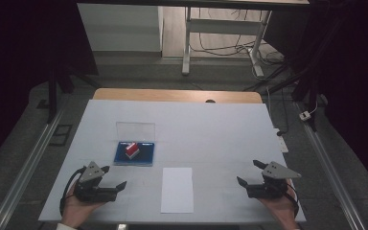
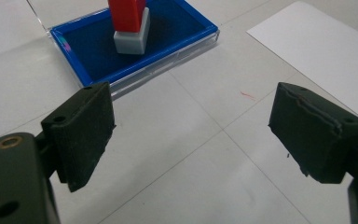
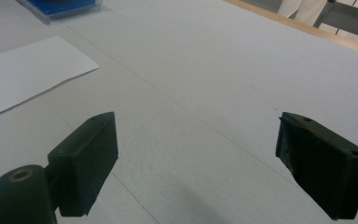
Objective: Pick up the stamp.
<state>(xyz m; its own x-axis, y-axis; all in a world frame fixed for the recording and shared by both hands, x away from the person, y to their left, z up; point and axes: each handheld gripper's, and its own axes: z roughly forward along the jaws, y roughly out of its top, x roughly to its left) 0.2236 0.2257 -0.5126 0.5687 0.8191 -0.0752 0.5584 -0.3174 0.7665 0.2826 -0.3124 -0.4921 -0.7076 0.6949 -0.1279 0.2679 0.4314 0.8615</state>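
Just ahead of the left gripper, jaws wide and empty, sits the blue tray with its red stamp; the right gripper gapes empty too.

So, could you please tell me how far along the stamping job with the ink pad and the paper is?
Done: the blue ink pad case lies open, its clear lid tipped back, and the red stamp stands on the pad. In hand: nothing; the left tool and right tool are open, near the table's front edge. Left: lifting the stamp and, probably, pressing it on the blank sheet.
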